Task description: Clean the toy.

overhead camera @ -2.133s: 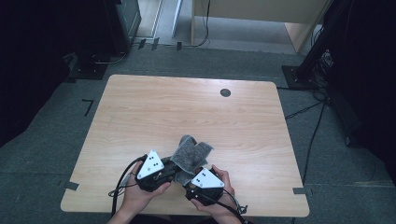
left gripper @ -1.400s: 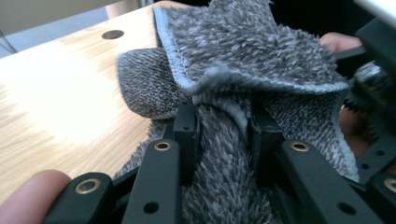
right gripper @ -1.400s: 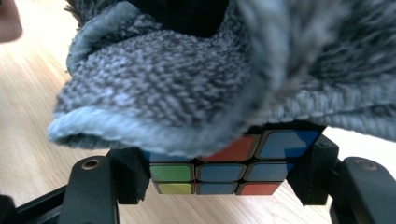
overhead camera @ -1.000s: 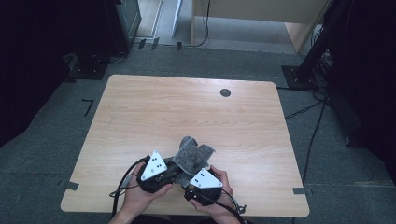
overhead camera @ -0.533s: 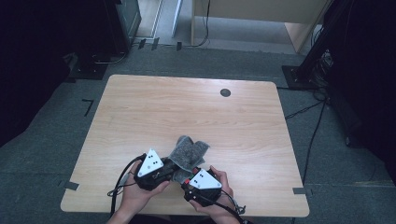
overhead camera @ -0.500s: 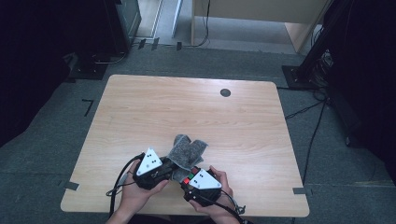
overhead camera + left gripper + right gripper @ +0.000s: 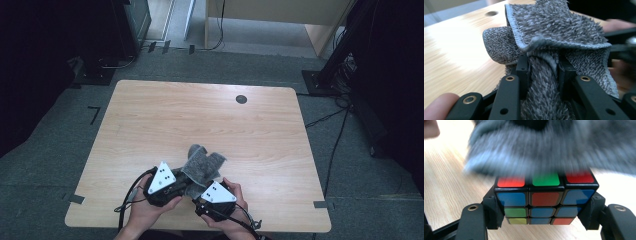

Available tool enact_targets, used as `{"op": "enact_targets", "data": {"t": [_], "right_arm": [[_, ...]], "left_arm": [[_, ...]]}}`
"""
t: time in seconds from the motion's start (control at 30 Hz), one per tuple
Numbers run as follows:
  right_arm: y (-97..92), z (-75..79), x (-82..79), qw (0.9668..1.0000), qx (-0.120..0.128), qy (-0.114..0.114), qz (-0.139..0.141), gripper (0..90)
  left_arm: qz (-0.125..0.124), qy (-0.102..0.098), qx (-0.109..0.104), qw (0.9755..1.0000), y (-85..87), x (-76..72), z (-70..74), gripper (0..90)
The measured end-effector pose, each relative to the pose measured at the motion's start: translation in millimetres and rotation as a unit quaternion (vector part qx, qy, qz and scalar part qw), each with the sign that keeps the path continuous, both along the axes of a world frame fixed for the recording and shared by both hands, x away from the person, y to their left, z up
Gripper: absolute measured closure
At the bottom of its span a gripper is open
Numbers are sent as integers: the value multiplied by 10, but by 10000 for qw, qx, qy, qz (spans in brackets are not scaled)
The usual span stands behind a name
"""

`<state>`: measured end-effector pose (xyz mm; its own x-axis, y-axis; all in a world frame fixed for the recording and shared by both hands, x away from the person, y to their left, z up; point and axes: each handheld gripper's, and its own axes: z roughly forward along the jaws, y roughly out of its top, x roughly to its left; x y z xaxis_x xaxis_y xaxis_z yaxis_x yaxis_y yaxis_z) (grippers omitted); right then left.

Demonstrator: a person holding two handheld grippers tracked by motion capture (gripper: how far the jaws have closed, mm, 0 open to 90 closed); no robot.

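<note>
**Cloth on the Cube**

The left tongs point(image 7: 541, 72) squeeze a bunch of fuzzy grey cloth point(image 7: 559, 32) tight between their black jaws. The right tongs point(image 7: 544, 212) hug a colour cube point(image 7: 545, 200) from both sides. The cloth lies over the top of the cube and touches it. Both are at the near edge of the wooden counter point(image 7: 200, 120), right in front of the person's hands point(image 7: 145, 215).

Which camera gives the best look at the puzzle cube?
The right gripper view: the puzzle cube sits close up between the right hand-held gripper jaws, coloured stickers clear, grey cloth over its top. In the high view it is hidden among cloth and grippers; the left gripper view has cloth across it.
</note>
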<state>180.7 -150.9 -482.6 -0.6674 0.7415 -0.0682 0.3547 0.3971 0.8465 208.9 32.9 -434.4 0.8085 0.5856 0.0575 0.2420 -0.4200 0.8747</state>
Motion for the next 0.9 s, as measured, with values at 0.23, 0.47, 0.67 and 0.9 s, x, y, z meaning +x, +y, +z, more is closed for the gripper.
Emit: {"op": "enact_targets", "data": {"t": [0.23, 0.47, 0.67, 0.9], "right_arm": [[-17, -13, -9, 10000, -61, 21, -53, 347], [-3, 12, -10, 10000, 0, -22, -11, 347], [-26, 9, -16, 10000, -47, -41, -22, 347], [-37, 35, -7, 10000, 10, -65, -57, 347]], "left_arm": [[453, 374, -120, 9982, 176, 163, -56, 700], [-117, 5, -62, 9999, 5, 6, 12, 690], [375, 542, -384, 9971, 258, 215, -49, 700], [-292, 96, -268, 9992, 69, 10, 29, 688]]}}
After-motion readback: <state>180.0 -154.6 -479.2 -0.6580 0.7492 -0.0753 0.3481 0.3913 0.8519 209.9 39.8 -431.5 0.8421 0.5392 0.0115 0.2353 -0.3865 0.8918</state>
